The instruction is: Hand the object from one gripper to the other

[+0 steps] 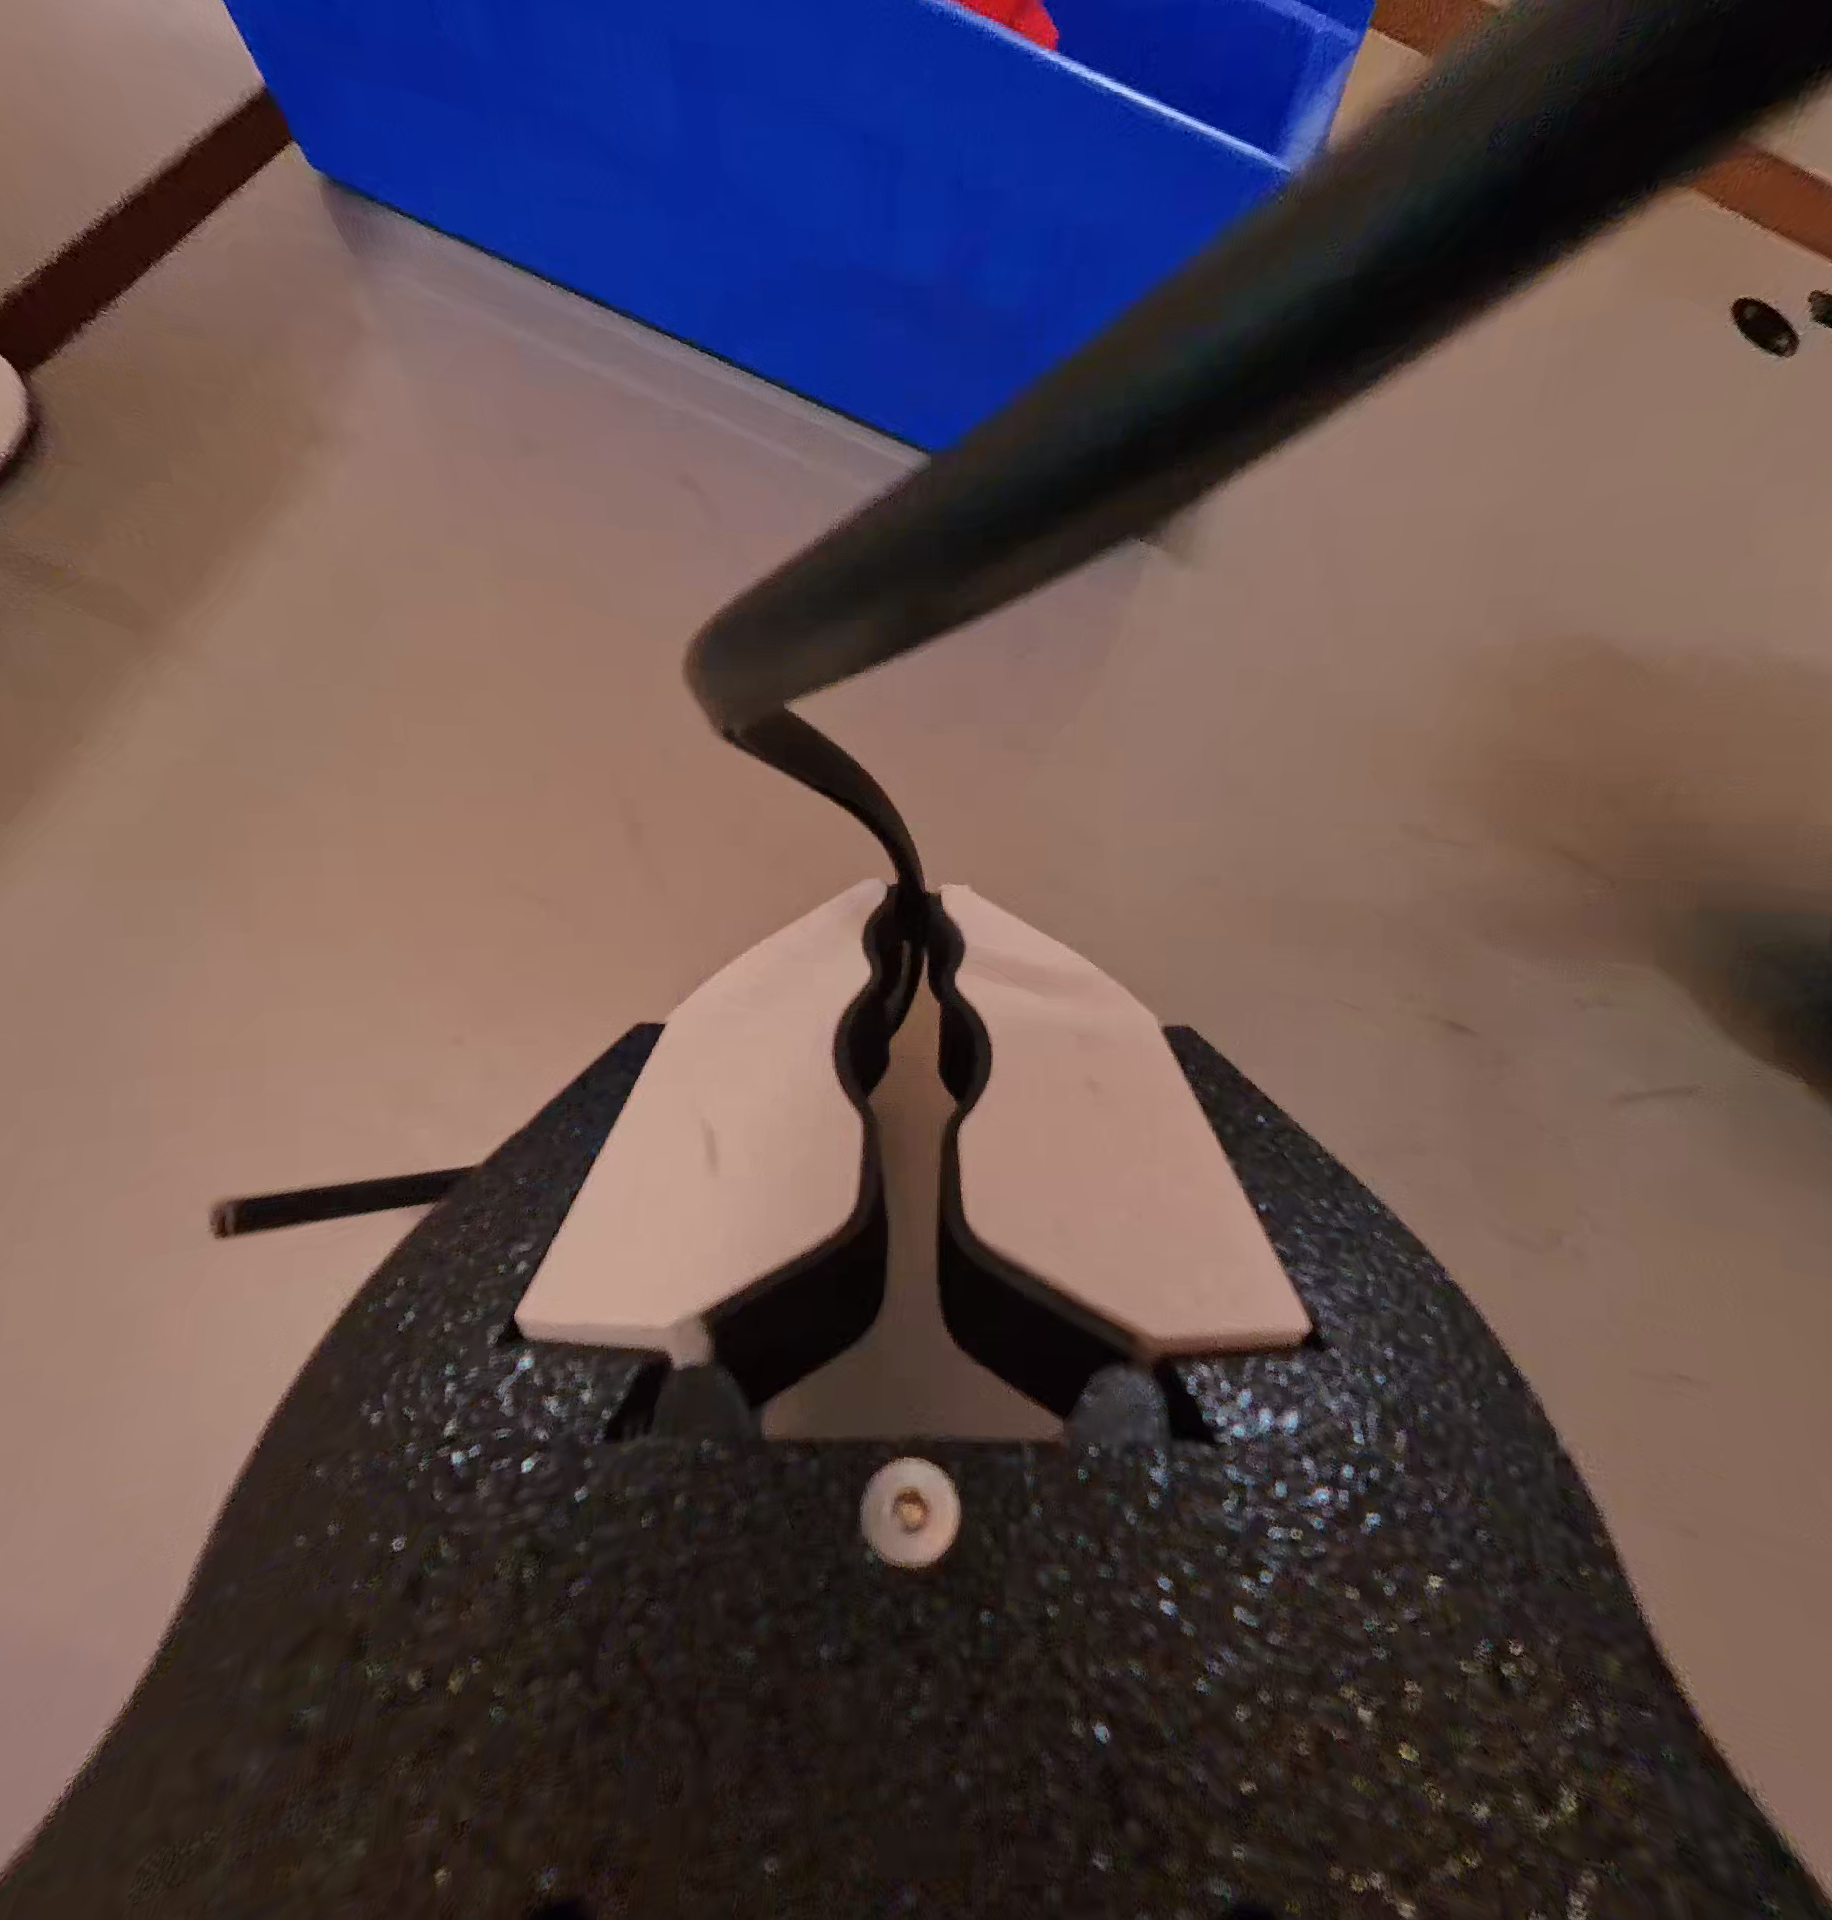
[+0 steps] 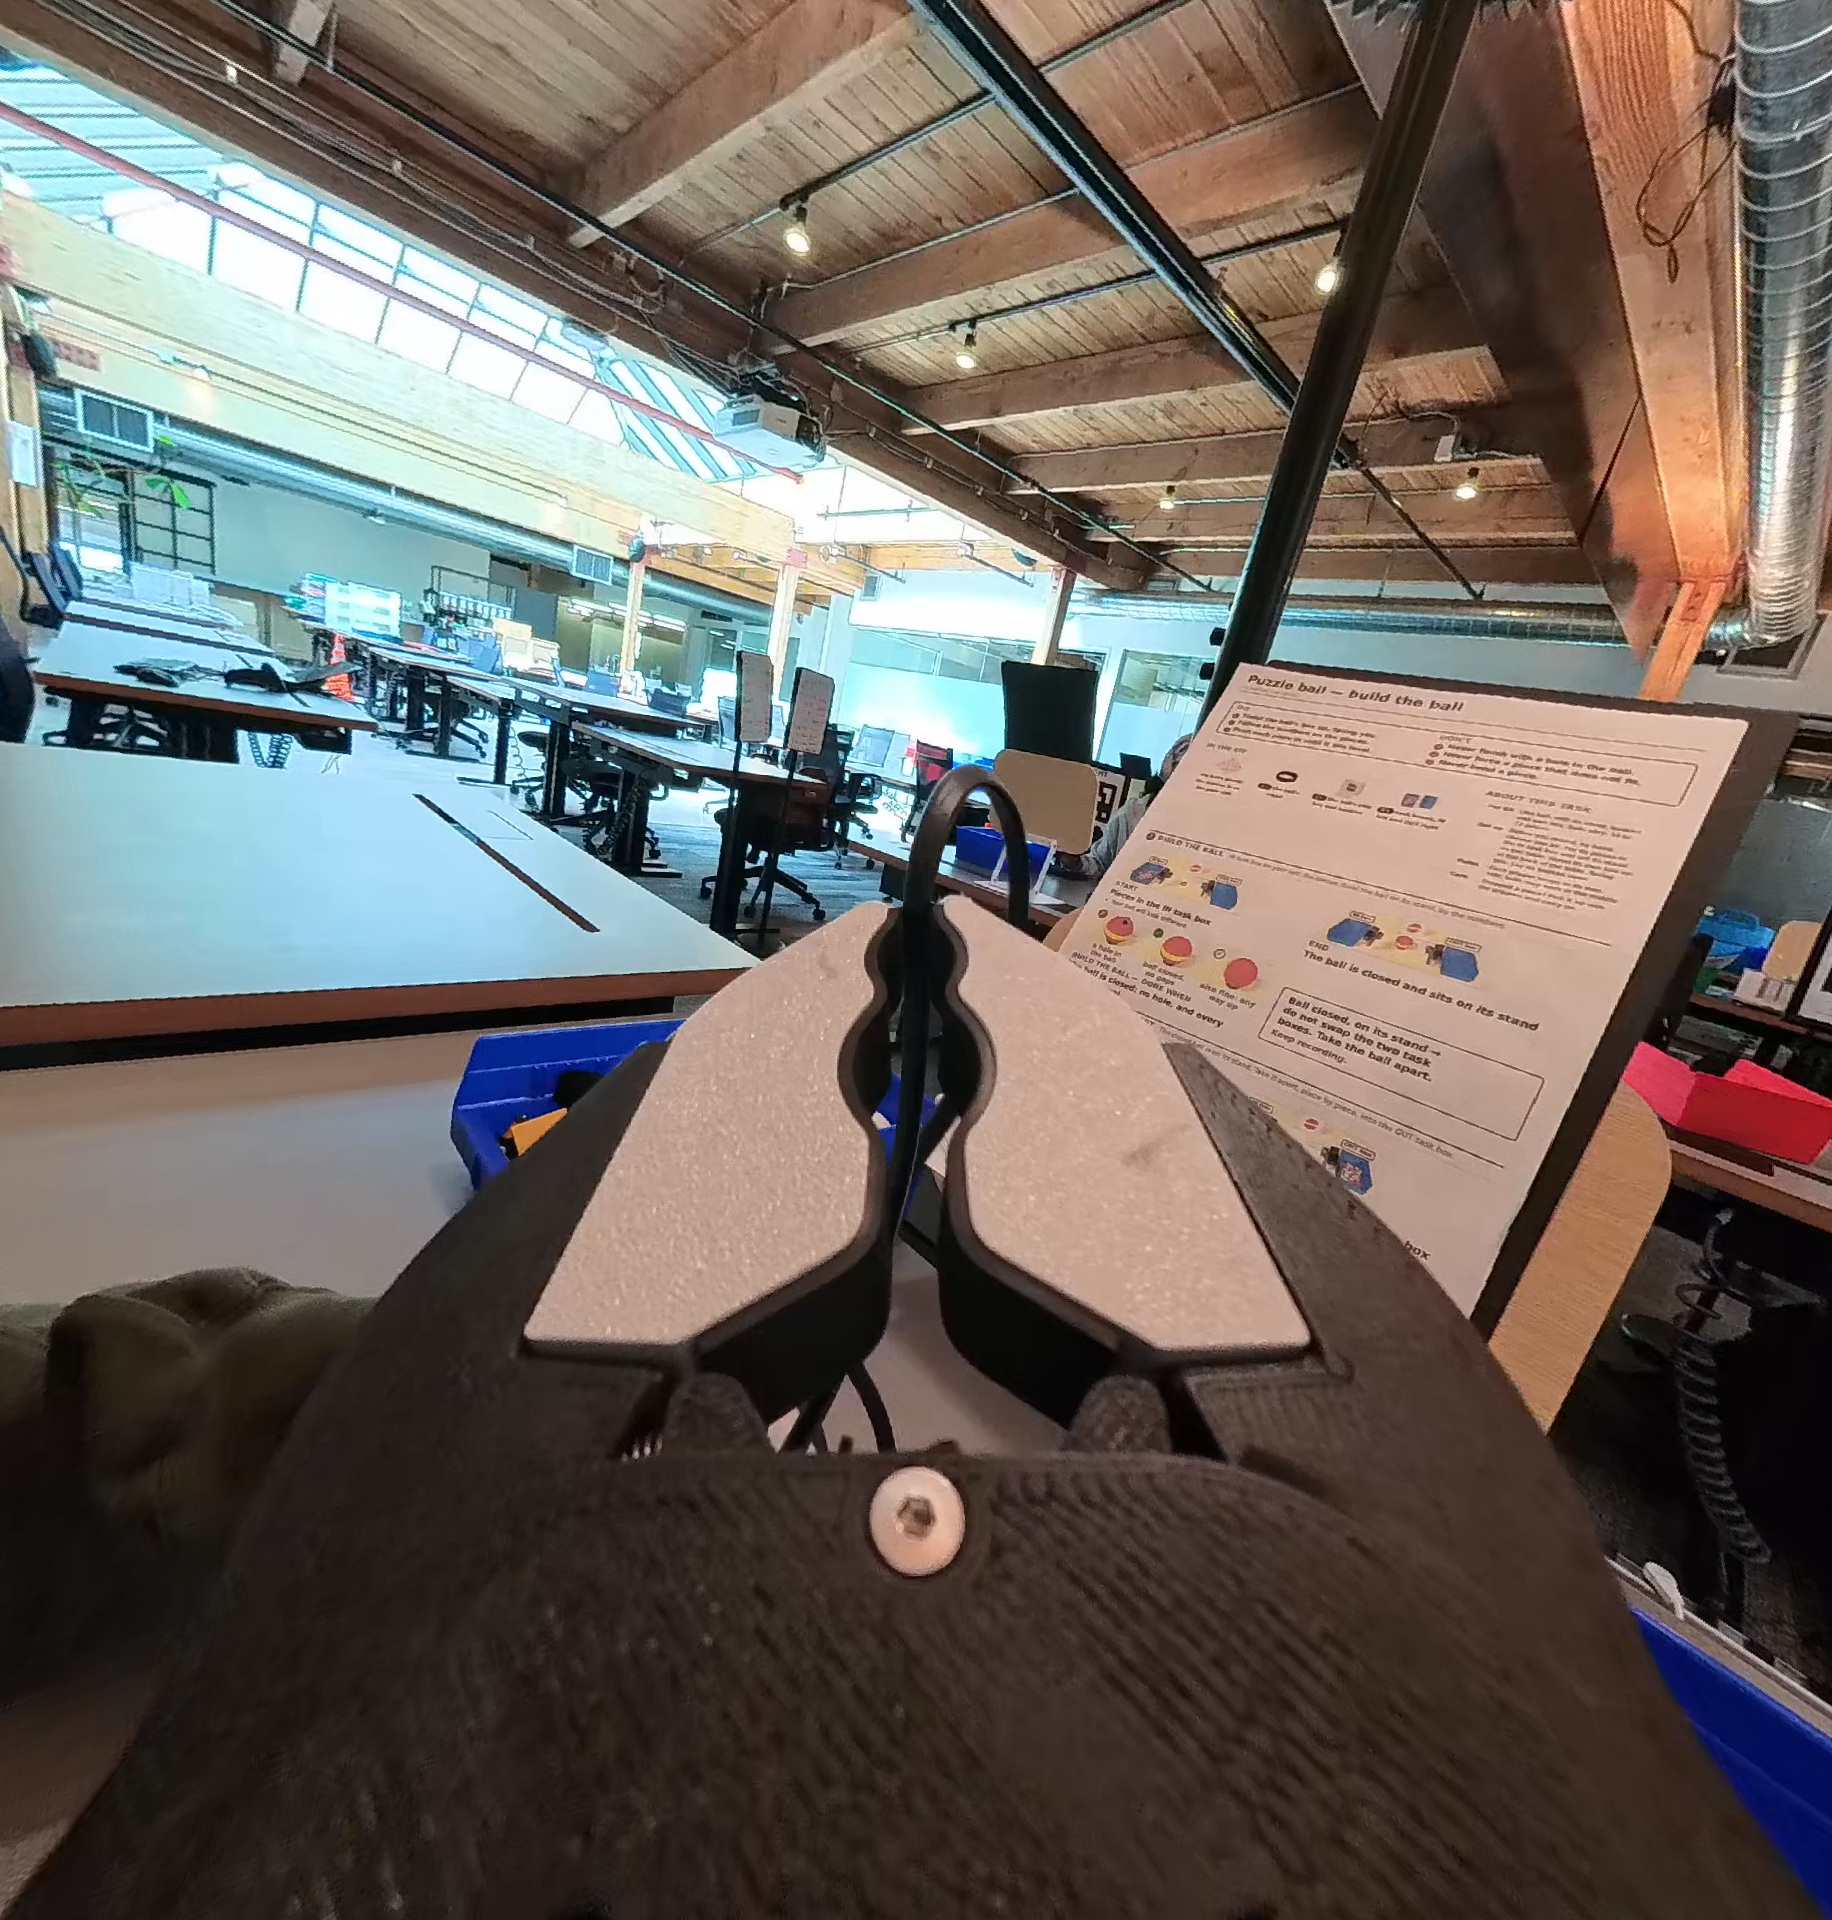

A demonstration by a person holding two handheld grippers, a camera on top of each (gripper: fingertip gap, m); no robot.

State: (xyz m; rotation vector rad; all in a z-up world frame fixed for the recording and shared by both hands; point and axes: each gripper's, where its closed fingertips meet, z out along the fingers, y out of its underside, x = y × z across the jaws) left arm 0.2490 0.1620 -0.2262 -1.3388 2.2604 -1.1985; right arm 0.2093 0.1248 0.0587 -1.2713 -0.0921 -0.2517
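A black flexible band (image 1: pixel 1255 343) runs from the upper right of the left wrist view, twists, and ends between my left gripper's (image 1: pixel 912 899) fingertips, which are shut on it just above the beige table (image 1: pixel 372 831). In the right wrist view the same kind of black band (image 2: pixel 953 800) arches in a loop above my right gripper (image 2: pixel 917 914) and passes down between its pads, which are shut on it. The right gripper points upward into the room. A thin black end (image 1: pixel 340 1210) sticks out to the left of the left gripper's body.
A blue bin (image 1: pixel 787 208) with something red inside stands on the table ahead of the left gripper. In the right wrist view there are a blue bin (image 2: pixel 538 1081), an instruction sheet on a board (image 2: pixel 1411 935), a red tray (image 2: pixel 1722 1101) and a sleeve (image 2: pixel 112 1403). The grippers' ends are close to 30 cm from one another.
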